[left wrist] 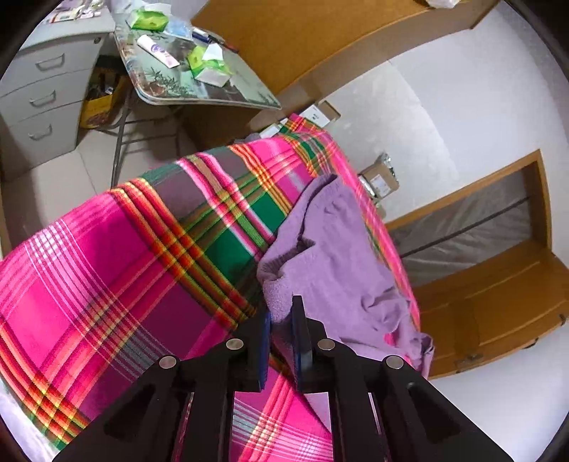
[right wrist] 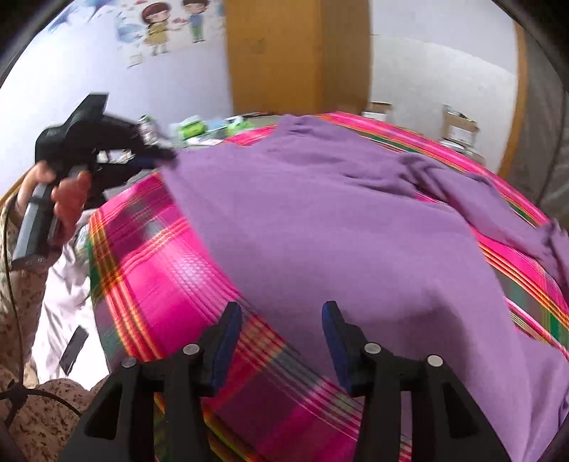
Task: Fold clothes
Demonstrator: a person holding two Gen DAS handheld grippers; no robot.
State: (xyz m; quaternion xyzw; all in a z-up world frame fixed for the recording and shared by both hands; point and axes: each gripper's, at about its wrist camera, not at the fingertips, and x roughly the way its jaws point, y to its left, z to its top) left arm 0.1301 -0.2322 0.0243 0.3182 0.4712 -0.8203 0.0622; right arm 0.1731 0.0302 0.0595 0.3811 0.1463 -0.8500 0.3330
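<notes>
a: start at the left. what have the left gripper jaws got?

b: they're nearly closed, pinched on an edge of the purple top. in the left wrist view the thick ribbed hem bunches up just ahead of the tips and a fold of it runs down between the two pads.

a: and in the other view?

b: the left gripper sits at the far left, held by a hand, its tips at the top's left corner. that corner is lifted a little off the plaid cloth. it's blurred there, so the pinch itself i can't make out from this side.

a: where does the top lie overall?

b: spread across the plaid cloth that covers the bench, filling the middle and right of the right wrist view. one sleeve trails off to the right, rumpled, towards the cloth's far edge.

a: now the right gripper.

b: its jaws stand wide apart with nothing between the pads. the left finger is over bare plaid, the right finger is over the near edge of the top. so that edge runs across the gap, below the tips. whether the pads touch the fabric i can't tell.

a: anything further off?

b: in the left wrist view, a small table beyond the bench with green packets and a tube on it, and a grey drawer unit to its left.
</notes>
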